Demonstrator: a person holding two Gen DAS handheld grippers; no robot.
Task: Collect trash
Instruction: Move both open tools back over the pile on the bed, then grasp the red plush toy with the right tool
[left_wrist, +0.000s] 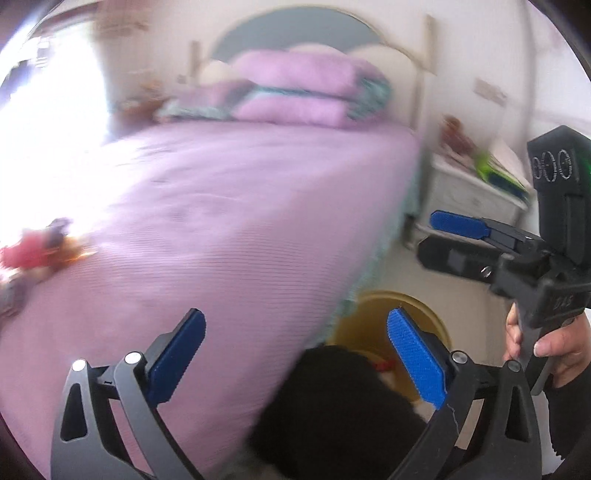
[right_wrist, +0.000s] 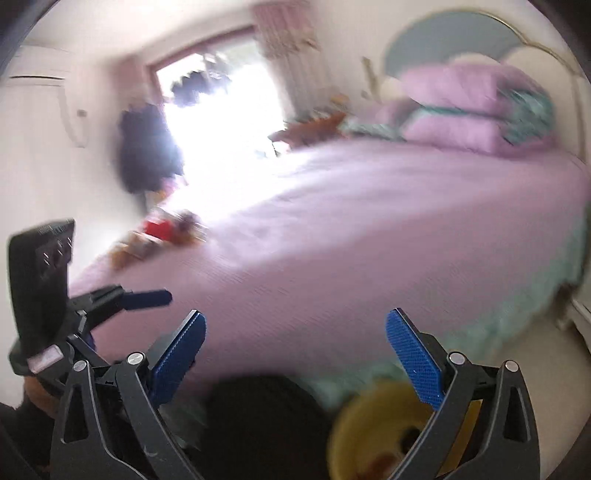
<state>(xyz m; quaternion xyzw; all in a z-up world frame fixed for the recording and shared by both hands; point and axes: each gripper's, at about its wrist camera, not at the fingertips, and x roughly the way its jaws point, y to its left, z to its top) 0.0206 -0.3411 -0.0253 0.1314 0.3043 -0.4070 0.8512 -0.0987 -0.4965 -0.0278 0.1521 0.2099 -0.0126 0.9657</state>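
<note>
Trash remains heaped on the bed; some already in yellow bin. Left gripper and right gripper both spread wide, empty.

Bed's got a lilac bedspread with faint fine stripes and a mint-green frilly edge. Pillows are the same lilac, stacked with a teal patterned one between. Headboard is grey-blue with a cream border. Yellow bin sits on the floor by the bed, and a red and orange pile of wrappers lies on the bedspread. Both grippers have blue ribbed pads on black arms.
</note>
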